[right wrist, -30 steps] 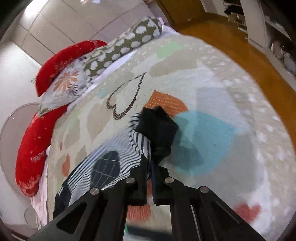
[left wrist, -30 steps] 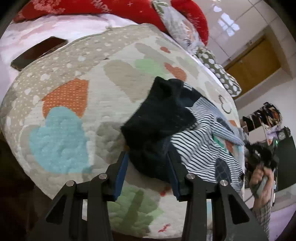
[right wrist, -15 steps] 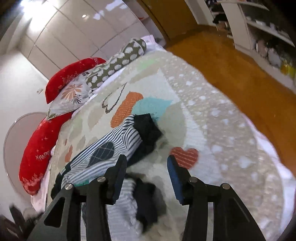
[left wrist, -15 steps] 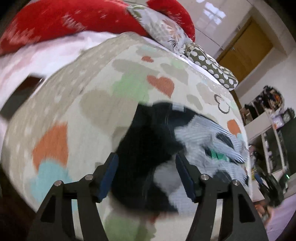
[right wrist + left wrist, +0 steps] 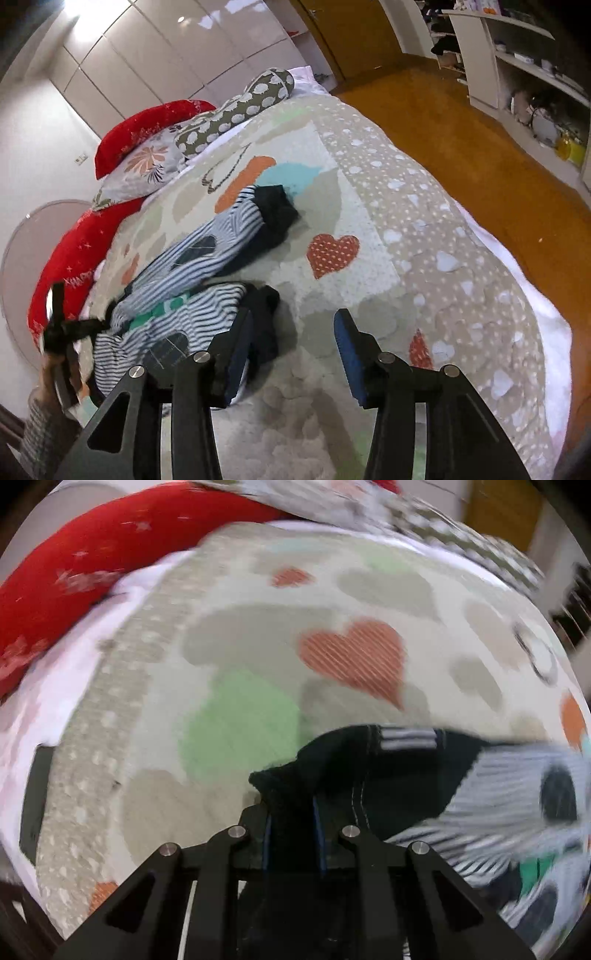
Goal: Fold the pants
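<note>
The striped blue-and-white pants (image 5: 192,258) with dark cuffs and waistband lie on the heart-patterned quilt (image 5: 369,221). In the left wrist view my left gripper (image 5: 291,812) is shut on the dark waistband of the pants (image 5: 351,768), which trails off to the right, blurred. In the right wrist view my right gripper (image 5: 293,343) is open and empty, just right of the near leg's dark cuff (image 5: 262,314). The far leg's cuff (image 5: 277,210) lies further up the quilt. The left gripper (image 5: 62,328) shows at the left edge there, held in a hand.
Red cushions (image 5: 144,125) and patterned pillows (image 5: 236,107) line the head of the bed. A wooden floor (image 5: 480,147) and white shelves (image 5: 535,74) are to the right. A dark flat object (image 5: 35,794) lies at the quilt's left edge.
My right gripper let go of the cuff, opened and drew back. My left gripper closed on the waistband and swung toward the head of the bed, dragging the fabric.
</note>
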A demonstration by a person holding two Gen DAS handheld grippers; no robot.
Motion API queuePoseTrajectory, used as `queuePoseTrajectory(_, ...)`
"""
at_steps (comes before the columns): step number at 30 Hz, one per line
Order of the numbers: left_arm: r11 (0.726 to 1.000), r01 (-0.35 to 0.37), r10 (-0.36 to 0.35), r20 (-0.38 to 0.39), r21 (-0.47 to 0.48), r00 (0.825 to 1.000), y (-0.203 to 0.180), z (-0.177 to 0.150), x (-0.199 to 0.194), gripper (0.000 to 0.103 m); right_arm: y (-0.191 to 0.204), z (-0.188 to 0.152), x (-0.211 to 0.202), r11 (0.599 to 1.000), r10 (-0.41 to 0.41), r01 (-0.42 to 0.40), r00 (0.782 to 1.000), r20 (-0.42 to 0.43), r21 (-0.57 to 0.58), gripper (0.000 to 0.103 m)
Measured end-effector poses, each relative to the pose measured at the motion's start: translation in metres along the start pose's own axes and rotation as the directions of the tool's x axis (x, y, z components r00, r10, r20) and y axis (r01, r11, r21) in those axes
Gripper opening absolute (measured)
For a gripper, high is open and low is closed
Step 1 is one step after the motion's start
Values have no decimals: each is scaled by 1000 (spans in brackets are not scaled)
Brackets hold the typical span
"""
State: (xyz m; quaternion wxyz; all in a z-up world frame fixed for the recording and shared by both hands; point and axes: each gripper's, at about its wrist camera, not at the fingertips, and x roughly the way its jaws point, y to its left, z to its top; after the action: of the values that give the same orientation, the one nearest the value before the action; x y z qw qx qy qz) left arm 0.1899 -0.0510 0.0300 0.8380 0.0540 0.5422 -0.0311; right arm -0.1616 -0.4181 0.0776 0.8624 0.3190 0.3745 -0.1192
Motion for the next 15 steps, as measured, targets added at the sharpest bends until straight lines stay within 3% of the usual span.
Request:
queuePoseTrajectory(3, 997, -60, 62, 25, -53, 998, 17, 11, 3, 18, 1, 0, 2, 1000, -21, 21, 1000, -6, -23, 50)
queuePoseTrajectory(6, 999, 32, -31, 25, -35, 999, 26, 9, -4, 20, 7, 3, 6, 999, -16, 15, 1000, -8, -33, 50)
queuePoseTrajectory(7, 998, 49, -48, 37, -32, 998, 29, 7, -8, 26, 9, 4, 8, 999, -8, 7, 1000, -9, -37, 50)
queuePoseTrajectory(8, 997, 68, -66, 47, -41, 997, 32, 3, -15, 41, 13, 5, 10, 999, -1, 1, 1000, -10, -43, 50)
queuePoseTrajectory(10, 988, 127, -121, 62, -87, 991, 44, -8, -30, 53, 22, 5, 15, 998, 13, -14, 1000, -14, -56, 50)
queuePoseTrajectory(13, 976, 172, -164, 72, -133, 984, 57, -32, -54, 53, 33, 0, 18, 997, 29, -31, 999, -21, -67, 50)
queuePoseTrajectory(15, 976, 178, -164, 117, -125, 979, 58, -57, -72, 53, 42, -5, 14, 995, 23, -24, 1000, -4, -98, 50)
